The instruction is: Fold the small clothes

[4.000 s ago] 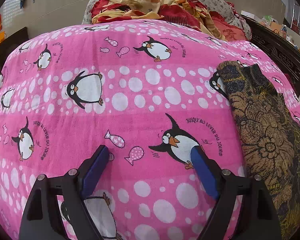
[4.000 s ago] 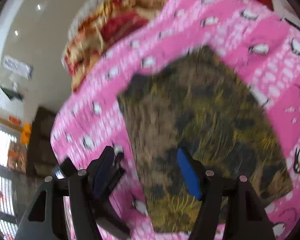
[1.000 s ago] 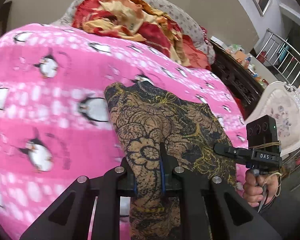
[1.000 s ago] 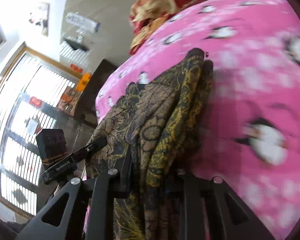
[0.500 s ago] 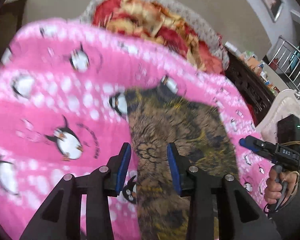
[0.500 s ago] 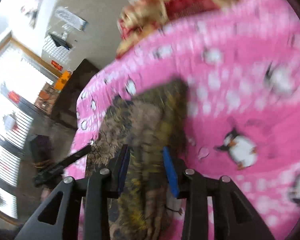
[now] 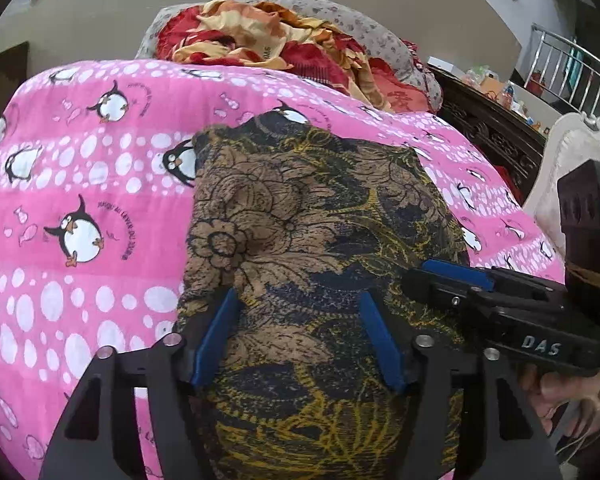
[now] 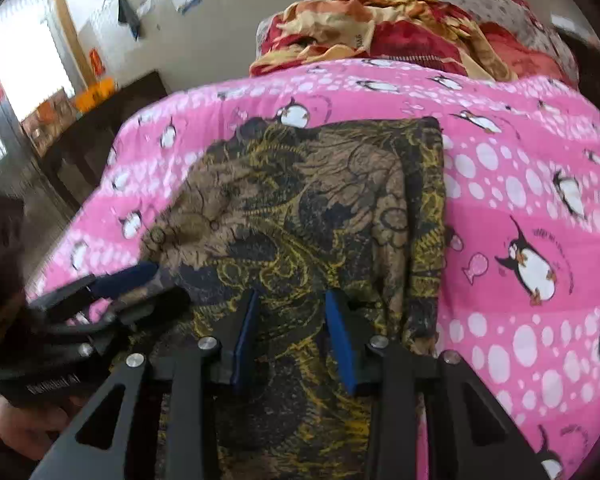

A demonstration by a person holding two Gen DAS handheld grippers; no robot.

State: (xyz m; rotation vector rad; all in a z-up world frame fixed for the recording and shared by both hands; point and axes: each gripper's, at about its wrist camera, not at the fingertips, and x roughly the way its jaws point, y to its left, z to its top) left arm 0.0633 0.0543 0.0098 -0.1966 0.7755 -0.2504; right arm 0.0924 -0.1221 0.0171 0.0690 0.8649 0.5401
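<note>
A brown, black and yellow floral garment [image 7: 308, 216] lies folded flat on the pink penguin blanket [image 7: 100, 184]. My left gripper [image 7: 298, 296] hovers over the garment's near end, its jaws opening, the cloth beneath them and nothing clamped between the blue pads [image 7: 216, 336]. The right gripper [image 7: 456, 270] reaches in from the right edge of that view. In the right wrist view the garment [image 8: 320, 200] fills the middle. My right gripper [image 8: 293, 296] stands open just above its near part, pads off the cloth. The left gripper [image 8: 128, 274] shows at the left there.
A heap of red and yellow bedding [image 7: 268, 36] lies on a grey pillow at the far end of the bed. Dark wooden furniture [image 7: 492, 128] and a white chair [image 7: 572, 168] stand to the right. A hand [image 7: 560, 396] holds the right gripper's handle.
A second ago both grippers were shut on folds of the garment. Both have let go and drawn back, and the garment now lies flat and folded on the blanket.
</note>
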